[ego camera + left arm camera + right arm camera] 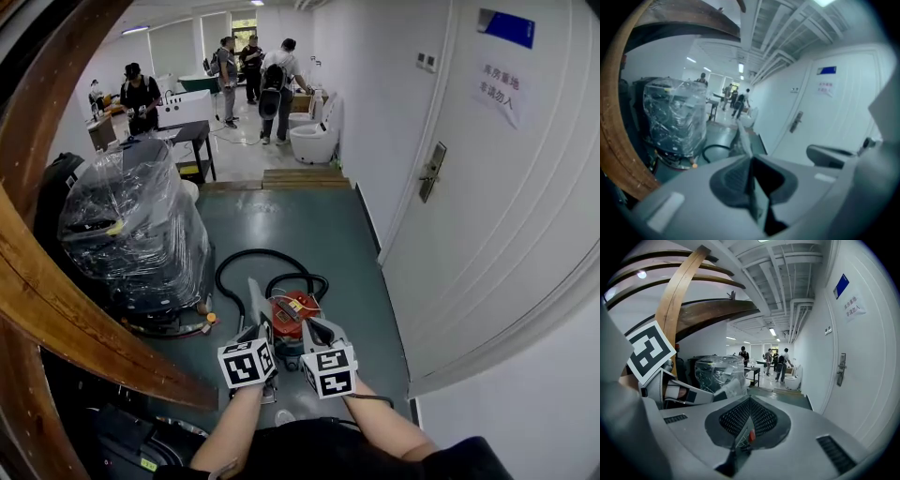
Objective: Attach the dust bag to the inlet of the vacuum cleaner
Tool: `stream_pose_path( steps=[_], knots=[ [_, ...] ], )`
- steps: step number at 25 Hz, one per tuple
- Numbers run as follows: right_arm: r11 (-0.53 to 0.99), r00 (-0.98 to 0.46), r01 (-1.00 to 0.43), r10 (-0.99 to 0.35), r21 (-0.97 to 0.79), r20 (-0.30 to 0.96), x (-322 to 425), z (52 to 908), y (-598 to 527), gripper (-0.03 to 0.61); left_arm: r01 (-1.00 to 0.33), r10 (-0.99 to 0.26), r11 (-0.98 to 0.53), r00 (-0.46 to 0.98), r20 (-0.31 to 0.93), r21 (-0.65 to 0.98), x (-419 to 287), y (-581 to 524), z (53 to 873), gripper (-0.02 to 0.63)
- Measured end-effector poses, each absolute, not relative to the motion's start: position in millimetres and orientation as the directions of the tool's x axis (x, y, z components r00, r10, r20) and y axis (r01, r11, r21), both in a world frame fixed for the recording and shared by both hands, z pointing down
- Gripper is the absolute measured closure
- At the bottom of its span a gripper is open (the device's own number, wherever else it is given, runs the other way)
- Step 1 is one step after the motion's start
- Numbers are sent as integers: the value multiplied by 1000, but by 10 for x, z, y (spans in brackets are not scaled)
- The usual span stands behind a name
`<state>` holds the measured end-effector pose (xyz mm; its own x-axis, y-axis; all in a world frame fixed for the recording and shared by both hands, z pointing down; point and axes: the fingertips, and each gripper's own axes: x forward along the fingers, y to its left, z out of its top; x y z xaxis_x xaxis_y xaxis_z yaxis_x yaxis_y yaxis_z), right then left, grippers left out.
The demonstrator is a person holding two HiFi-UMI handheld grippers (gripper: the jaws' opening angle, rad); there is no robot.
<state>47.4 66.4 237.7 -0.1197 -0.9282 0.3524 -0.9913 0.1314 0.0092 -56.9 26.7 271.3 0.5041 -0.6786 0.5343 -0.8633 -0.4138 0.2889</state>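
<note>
Grey and flat, the dust bag (255, 296) projects forward from the left gripper (263, 333), whose jaws are pinched on its near end. The right gripper (323, 337) has its jaws pressed together with nothing between them. The red vacuum cleaner (289, 314) sits on the floor just past both tips, between them. Its black hose (230, 267) loops further ahead of the left gripper. Whether the bag touches the cleaner cannot be told.

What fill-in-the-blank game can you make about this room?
The vacuum on the floor is coloured ___.
Its hose is coloured ___.
The big machine is wrapped in clear ___.
Missing words: red, black, plastic.
</note>
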Motion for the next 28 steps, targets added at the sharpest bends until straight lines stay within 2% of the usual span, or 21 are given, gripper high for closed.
stream_pose_path(
  steps=[7,14,28],
  knots=[
    [147,-147,-989,-927,-27,344,402,2421,235,589,-870,-676,-399,493,548,290,-598,-152,2804,589],
    [260,-223,-965,-881,34,417,316,2745,30,589,-895,-667,-330,446,597,299,-654,-336,3071,591],
    [330,-299,-942,-747,-59,594,638,3452,-559,589,-950,-654,-137,301,694,282,-791,-639,3662,591]
  ],
)
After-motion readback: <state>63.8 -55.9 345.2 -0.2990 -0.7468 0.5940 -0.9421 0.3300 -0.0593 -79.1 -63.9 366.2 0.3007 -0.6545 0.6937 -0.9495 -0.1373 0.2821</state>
